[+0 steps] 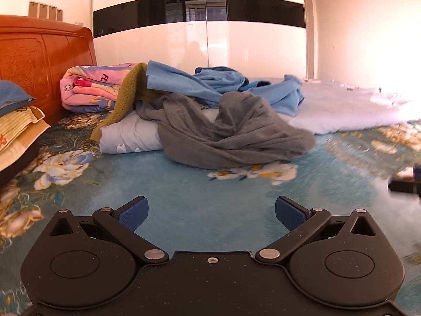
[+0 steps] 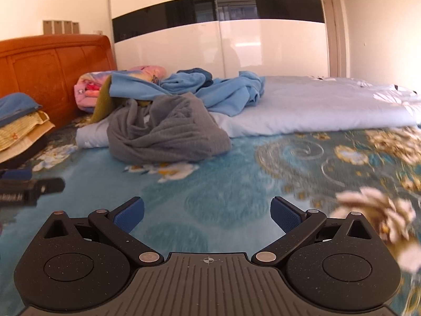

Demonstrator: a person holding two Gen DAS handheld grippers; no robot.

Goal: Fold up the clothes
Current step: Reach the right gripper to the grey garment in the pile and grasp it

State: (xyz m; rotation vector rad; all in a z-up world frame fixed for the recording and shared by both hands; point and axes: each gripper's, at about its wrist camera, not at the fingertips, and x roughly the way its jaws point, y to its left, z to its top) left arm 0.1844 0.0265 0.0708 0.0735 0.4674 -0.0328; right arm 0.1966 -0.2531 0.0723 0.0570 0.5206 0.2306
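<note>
A crumpled grey garment (image 1: 231,134) lies on the bed, partly over a pale blue folded quilt (image 1: 131,137). Behind it lie crumpled light blue clothes (image 1: 210,84) and an olive green knit piece (image 1: 126,97). The grey garment (image 2: 163,131) and blue clothes (image 2: 226,92) also show in the right wrist view. My left gripper (image 1: 210,213) is open and empty, low over the floral bedspread, well short of the pile. My right gripper (image 2: 208,213) is open and empty too. The left gripper shows at the left edge of the right wrist view (image 2: 29,187).
A teal floral bedspread (image 1: 184,184) covers the bed. An orange wooden headboard (image 1: 39,60) stands at the left with stacked pillows (image 1: 15,121) and a pink folded blanket (image 1: 92,89). A pale quilt (image 2: 315,105) lies at the right. A white wardrobe (image 1: 205,31) stands behind.
</note>
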